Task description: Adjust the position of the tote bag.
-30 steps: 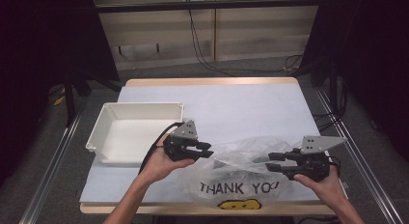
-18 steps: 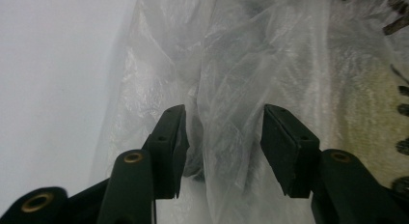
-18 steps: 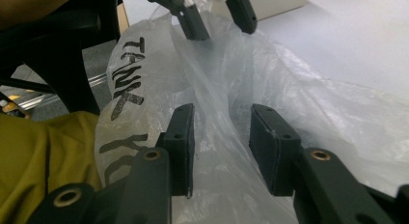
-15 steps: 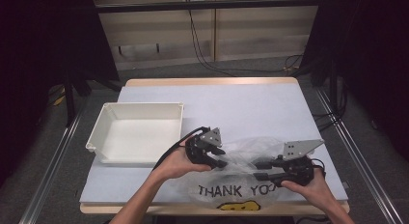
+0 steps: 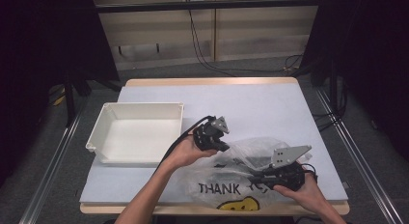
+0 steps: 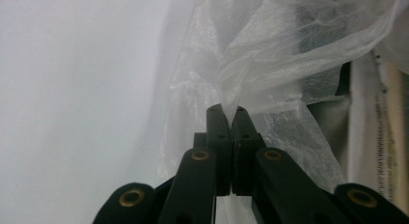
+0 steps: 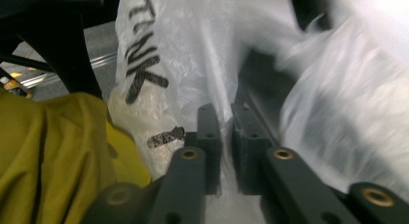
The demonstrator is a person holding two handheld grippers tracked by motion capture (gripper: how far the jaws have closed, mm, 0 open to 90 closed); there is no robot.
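Left claw (image 6: 226,110) is clamped on a fold of the one clear plastic bag (image 5: 241,171); right claw (image 7: 223,113) has film between its jaws with a narrow gap, so whether it grips I cannot tell. One bag lies at the worktop's (image 5: 270,103) near edge, one white tray (image 5: 137,132) beside it. Bag lettering is partly covered.
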